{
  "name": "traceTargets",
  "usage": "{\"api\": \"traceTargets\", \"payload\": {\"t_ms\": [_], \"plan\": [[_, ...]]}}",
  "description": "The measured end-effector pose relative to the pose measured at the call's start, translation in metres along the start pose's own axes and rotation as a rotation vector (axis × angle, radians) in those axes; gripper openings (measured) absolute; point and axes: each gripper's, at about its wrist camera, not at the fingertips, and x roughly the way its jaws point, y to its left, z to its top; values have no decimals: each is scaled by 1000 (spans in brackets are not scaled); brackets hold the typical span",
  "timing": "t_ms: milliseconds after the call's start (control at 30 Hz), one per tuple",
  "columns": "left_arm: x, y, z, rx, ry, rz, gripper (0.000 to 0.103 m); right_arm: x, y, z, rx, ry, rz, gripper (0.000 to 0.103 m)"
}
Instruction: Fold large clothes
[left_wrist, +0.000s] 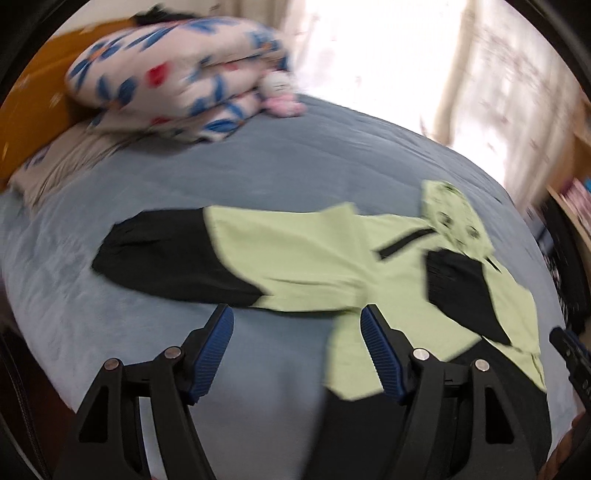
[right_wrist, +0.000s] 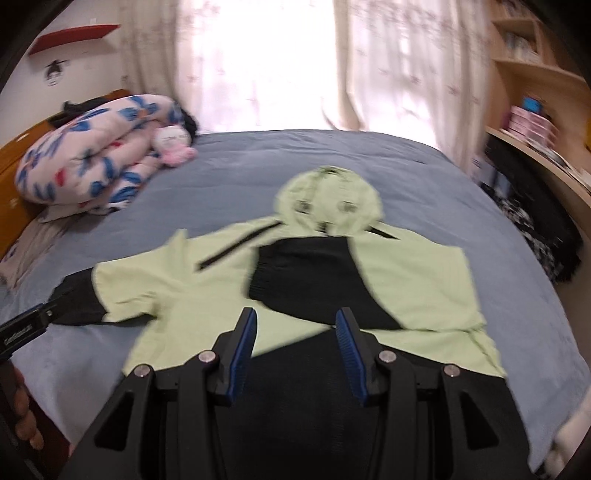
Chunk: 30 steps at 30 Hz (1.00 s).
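On the far left of the blue-grey bed cover (right_wrist: 369, 162) we see a folded floral quilt (right_wrist: 92, 158) against the orange headboard (left_wrist: 33, 110), with a small pink-and-white plush toy (right_wrist: 173, 146) just beside it. Next comes the green-and-black hooded jacket (right_wrist: 424, 288), spread flat on the cover with its hood (right_wrist: 332, 199) pointing toward the curtained window (right_wrist: 277, 62). One sleeve stretches out to the left, ending in a black cuff (left_wrist: 155, 251), while the other sleeve lies folded across the chest, its black part (right_wrist: 306, 273) on top of the green. Our left gripper (left_wrist: 297, 350) hovers with jaws wide apart and nothing between them, just short of the outstretched sleeve's near edge. Our right gripper (right_wrist: 295, 350) hangs over the jacket's black lower part, jaws likewise spread and empty, the folded sleeve lying just beyond its tips. At far right stand wooden shelves (right_wrist: 535, 74).
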Motion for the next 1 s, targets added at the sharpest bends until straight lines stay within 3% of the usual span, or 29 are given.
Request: {"api": "traceTargets", "payload": {"t_ms": [167,433,600,867,900,967,1000], "plan": [[31,91,8,-173,13,13,70,35,53,5,-36,31,49,45],[105,190,2,-426,83,-87,70,87,109,-1,-92,111,107,45],[134,216,-5,-523,72,-101,69,107,120,-8,-127,151,98,45],[162,221,13,-557,49,-52,67,131,110,-14,-96,209,107,45],[166,222,17,-557,54,-27,61,132,109,-15,-92,213,110,45],[170,222,27,-541,74,48,3,133,104,-16,-83,218,113,45],[172,221,31,-532,97,73,3,133,101,-16,-80,218,113,45]]}}
